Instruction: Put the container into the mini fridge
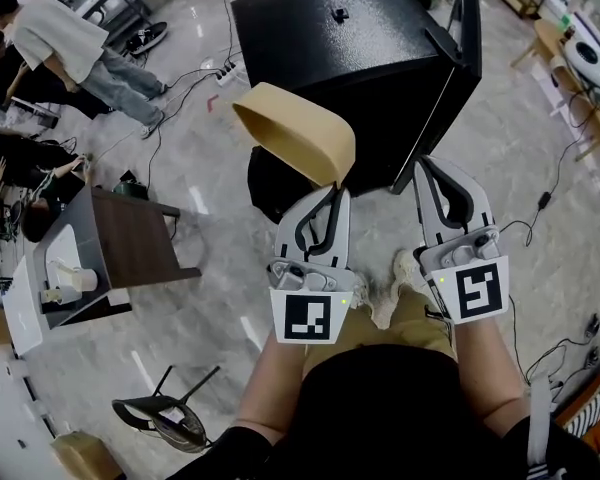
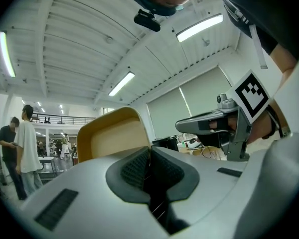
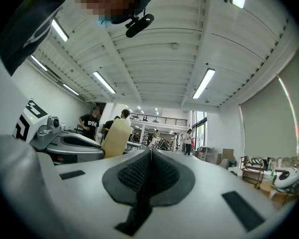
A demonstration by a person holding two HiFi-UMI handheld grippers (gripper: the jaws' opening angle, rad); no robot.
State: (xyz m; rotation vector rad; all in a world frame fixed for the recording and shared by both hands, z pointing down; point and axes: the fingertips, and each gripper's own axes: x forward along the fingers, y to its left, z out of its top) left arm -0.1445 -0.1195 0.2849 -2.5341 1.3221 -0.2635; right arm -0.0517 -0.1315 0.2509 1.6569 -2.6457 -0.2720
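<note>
We hold the container [image 1: 295,128] above the floor, its rim clenched in the left gripper [image 1: 332,192]; the right gripper [image 1: 427,165] is closed on nothing. By our judgement, placing it inside the mini fridge [image 1: 350,58] remains.

container [image 1: 295,128] 1 | mini fridge [image 1: 350,58] 1 | grippers [image 1: 333,192] [image 1: 426,165] 2

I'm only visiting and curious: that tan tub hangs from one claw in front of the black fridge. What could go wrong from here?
The left gripper pinches the container only at a corner of its thin rim, so it may swing or slip out. The mini fridge has its door open close to the right gripper, which is shut and empty; a bump seems possible. Cables trail beside the fridge, a tripping hazard.
</note>
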